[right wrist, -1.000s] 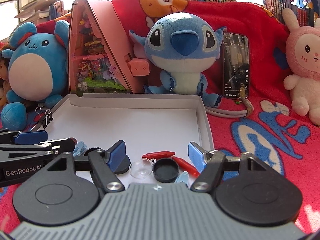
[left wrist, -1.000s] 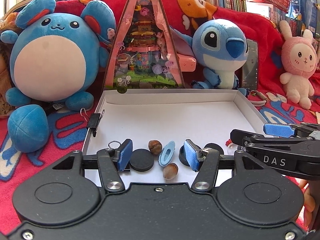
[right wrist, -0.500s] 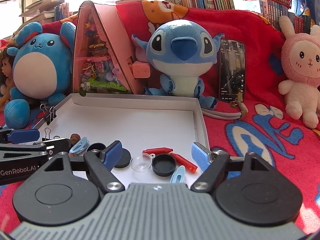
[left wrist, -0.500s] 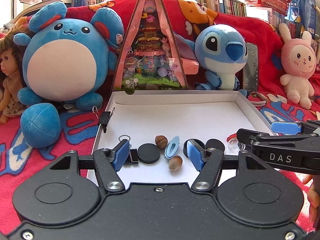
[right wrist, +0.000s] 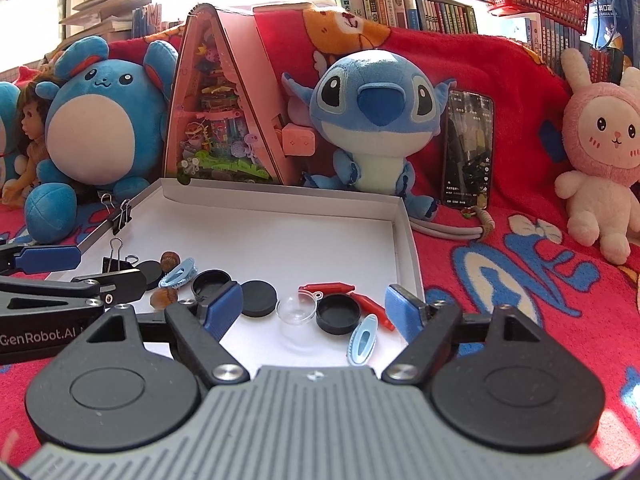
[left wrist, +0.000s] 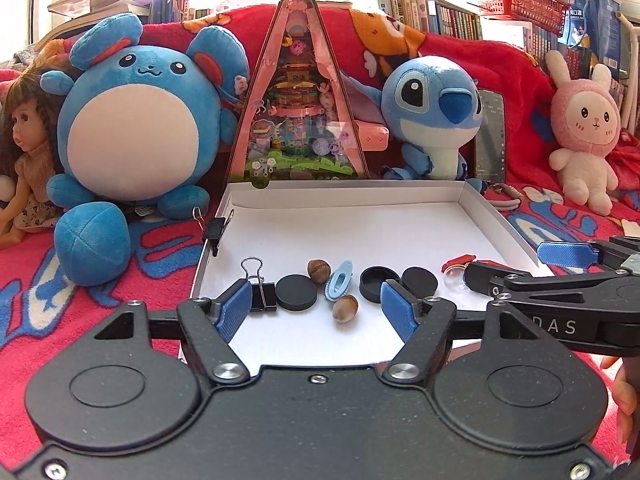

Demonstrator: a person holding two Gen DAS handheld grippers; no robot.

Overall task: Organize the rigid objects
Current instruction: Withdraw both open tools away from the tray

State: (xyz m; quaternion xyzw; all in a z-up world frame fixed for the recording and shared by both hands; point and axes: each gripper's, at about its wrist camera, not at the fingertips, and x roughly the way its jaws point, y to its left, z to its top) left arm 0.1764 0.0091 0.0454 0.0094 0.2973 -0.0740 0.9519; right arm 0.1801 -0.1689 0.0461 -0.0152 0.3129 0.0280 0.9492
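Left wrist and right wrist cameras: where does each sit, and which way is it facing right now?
Left wrist: on the left gripper, looking forward between its open blue-padded fingers across the shallow white cardboard tray; the right gripper enters from the right.
Right wrist: on the right gripper, fingers open, facing the same tray from further right; the left gripper enters from the left.
Shared: tray, clear plastic dome, round black lid, blue Stitch plush toy.

A lived-in home room, likely a bedroom or playroom. A red cartoon blanket (right wrist: 520, 128) covers the furniture; against it sit a blue round plush (left wrist: 136, 128), a Stitch plush (right wrist: 380, 120) and a pink bunny plush (right wrist: 600, 152). Behind the blanket stand bookshelves (right wrist: 420, 12).
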